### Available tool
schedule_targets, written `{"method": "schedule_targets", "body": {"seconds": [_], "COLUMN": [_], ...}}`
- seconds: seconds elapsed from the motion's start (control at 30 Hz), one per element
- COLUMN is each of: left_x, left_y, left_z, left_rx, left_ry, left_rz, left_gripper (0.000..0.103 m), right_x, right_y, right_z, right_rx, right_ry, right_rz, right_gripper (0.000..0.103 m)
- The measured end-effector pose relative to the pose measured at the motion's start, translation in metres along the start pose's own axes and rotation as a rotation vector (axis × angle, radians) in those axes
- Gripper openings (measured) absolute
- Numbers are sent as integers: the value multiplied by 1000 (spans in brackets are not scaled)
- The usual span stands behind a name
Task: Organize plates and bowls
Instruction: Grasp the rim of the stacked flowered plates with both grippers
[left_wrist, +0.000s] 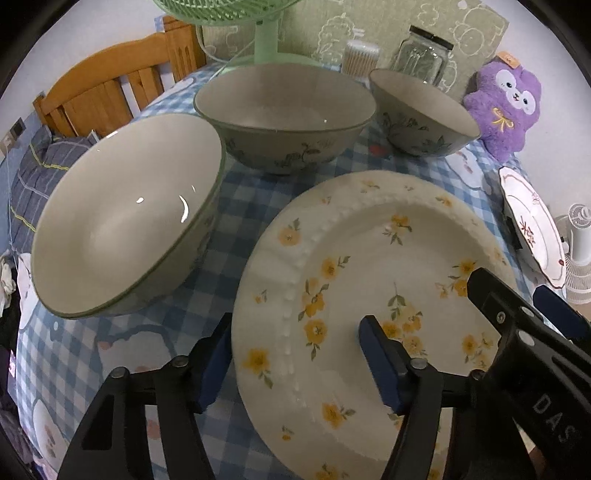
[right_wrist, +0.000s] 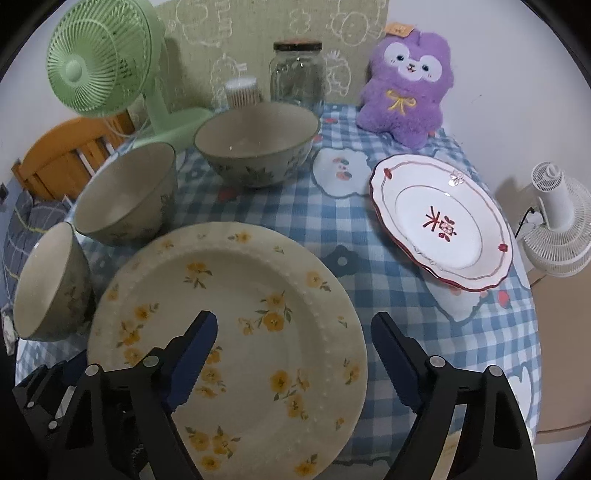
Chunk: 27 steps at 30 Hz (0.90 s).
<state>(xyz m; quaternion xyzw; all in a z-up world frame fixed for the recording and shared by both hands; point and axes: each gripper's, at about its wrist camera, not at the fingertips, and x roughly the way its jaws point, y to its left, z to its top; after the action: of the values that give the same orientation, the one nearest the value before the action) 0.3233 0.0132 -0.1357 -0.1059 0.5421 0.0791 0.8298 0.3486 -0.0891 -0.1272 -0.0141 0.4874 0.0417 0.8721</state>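
A cream plate with yellow flowers (left_wrist: 369, 295) (right_wrist: 236, 332) lies at the table's near edge. My left gripper (left_wrist: 295, 358) is open and straddles its left rim, one finger outside, one over the plate. My right gripper (right_wrist: 295, 354) is open and straddles its right rim; it also shows in the left wrist view (left_wrist: 517, 314). Three grey-green bowls stand behind the plate: a near left one (left_wrist: 125, 218) (right_wrist: 51, 284), a middle one (left_wrist: 284, 114) (right_wrist: 125, 192) and a far one (left_wrist: 421, 110) (right_wrist: 258, 144). A white plate with red trim (right_wrist: 443, 221) (left_wrist: 535, 229) lies at the right.
The table has a blue checked cloth (right_wrist: 332, 229). At the back stand a green fan (right_wrist: 99, 59), a glass jar (right_wrist: 297, 74), a cotton-swab tub (right_wrist: 242, 90) and a purple plush toy (right_wrist: 406, 85). A wooden chair (left_wrist: 110, 81) is at the left, a white fan (right_wrist: 557, 221) off the right edge.
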Motion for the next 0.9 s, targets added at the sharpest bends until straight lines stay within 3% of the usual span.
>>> {"method": "schedule_targets", "body": {"seconds": [0.37,0.57,0.9], "left_x": [3,4,3], "left_y": [0,1,5], "left_z": [6,8,8], "left_rx": [-17,-35,-35], "left_ry": [30,45,59], "left_rz": [-13,-14,-26], "left_gripper": [66,65,62], "right_x": [23,30,28], "right_y": [-3,-9,-9], "right_z": [6,6,5], "right_rx": [-8,2,-30], "right_ry": [49,83,98], "right_rz": [0,-31,-18], "right_gripper": [80,62,58]}}
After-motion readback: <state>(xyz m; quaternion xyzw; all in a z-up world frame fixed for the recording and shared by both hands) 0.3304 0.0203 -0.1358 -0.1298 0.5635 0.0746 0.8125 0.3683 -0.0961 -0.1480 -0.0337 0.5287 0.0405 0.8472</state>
